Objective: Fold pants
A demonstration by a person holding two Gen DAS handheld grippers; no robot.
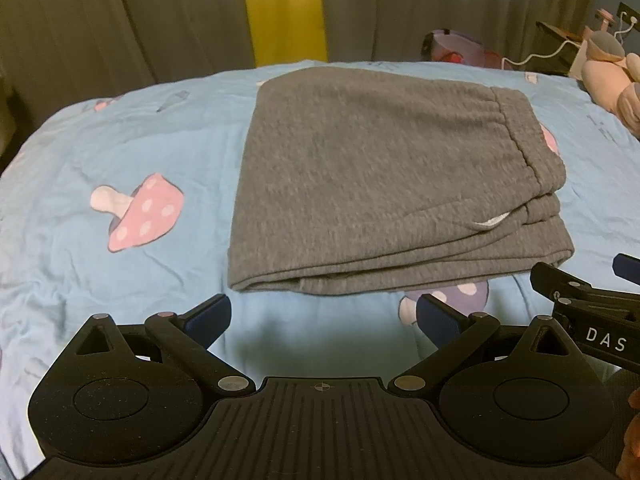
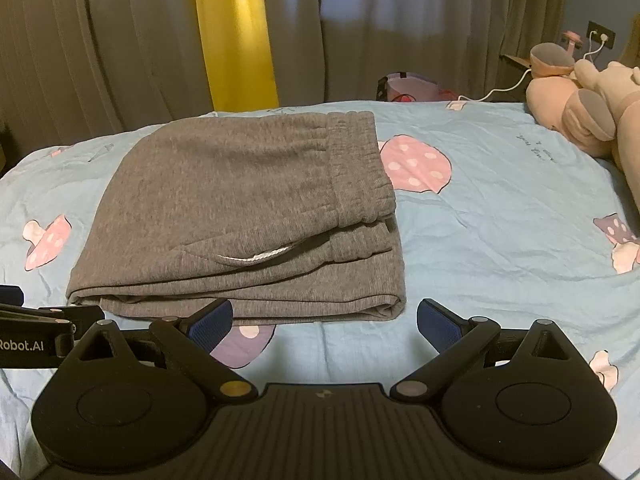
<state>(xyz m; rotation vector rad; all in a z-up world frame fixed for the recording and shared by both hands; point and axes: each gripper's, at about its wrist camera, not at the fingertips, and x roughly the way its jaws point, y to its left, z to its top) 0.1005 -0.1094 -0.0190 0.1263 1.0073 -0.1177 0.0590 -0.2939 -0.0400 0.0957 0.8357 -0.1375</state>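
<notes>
The grey pants [image 1: 372, 176] lie folded into a thick rectangle on the light blue bedsheet [image 1: 120, 152], elastic waistband at the right and a white pocket lining peeking out near the front. My left gripper [image 1: 323, 320] hovers open just in front of the fold's near edge, nothing between its blue pads. In the right wrist view the same pants [image 2: 240, 208] sit left of centre on the bedsheet [image 2: 500, 208]. My right gripper [image 2: 325, 322] stands open by their near right corner, empty. Part of the right gripper's body shows at the left view's right edge.
Grey curtains [image 2: 400, 32] with a yellow strip [image 2: 236, 32] hang behind the bed. Pink plush toys [image 2: 584, 100] lie at the far right by a white cable and wall socket. A pink bag [image 2: 404, 88] stands beyond the bed's far edge. Mushroom prints dot the sheet.
</notes>
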